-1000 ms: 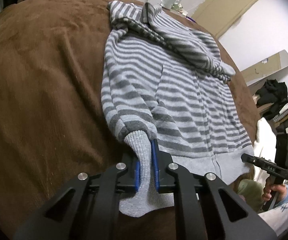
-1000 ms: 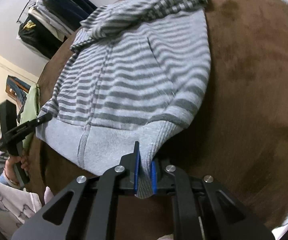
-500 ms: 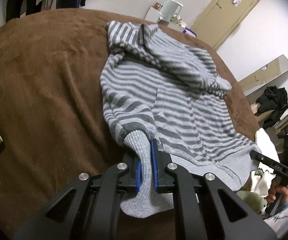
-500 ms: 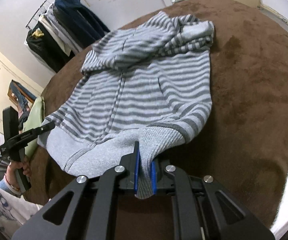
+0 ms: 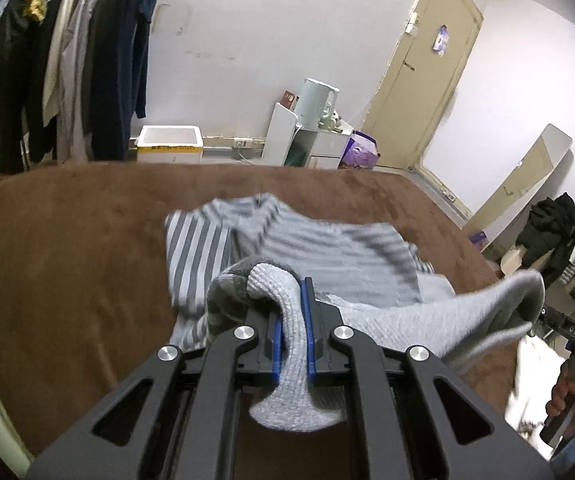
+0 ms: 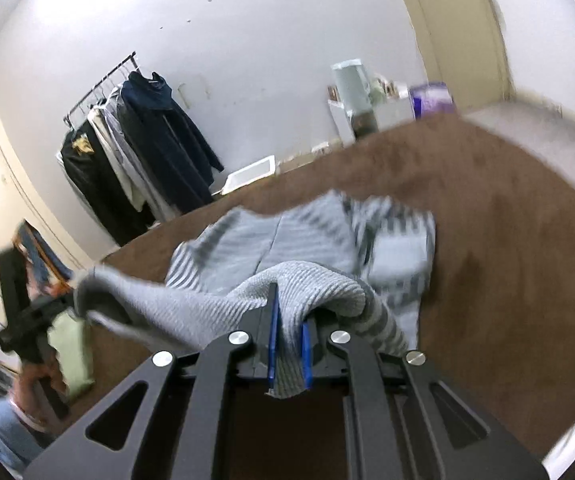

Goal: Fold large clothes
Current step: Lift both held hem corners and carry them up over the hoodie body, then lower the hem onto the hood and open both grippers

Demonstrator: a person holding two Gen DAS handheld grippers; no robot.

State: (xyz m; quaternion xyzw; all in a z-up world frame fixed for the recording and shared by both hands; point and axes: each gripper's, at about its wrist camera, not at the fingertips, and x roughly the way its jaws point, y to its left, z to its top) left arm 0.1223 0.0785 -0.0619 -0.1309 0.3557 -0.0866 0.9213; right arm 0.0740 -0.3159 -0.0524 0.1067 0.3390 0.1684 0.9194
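Left tongs clamped on ribbed grey hem of striped sweater. Right tongs clamped on same hem at other corner. Hem stretched between both tongs, lifted off brown bed. Rest of sweater lay bunched on bed just ahead of tongs. Clothes rack beyond, by wall.

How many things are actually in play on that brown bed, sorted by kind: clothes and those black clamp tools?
Grey striped knit hoodies: 1
Black two-finger grippers with blue pads, each shut on the hoodie's ribbed hem: 2, the left gripper and the right gripper
Brown plush bed covers: 1
Total: 4
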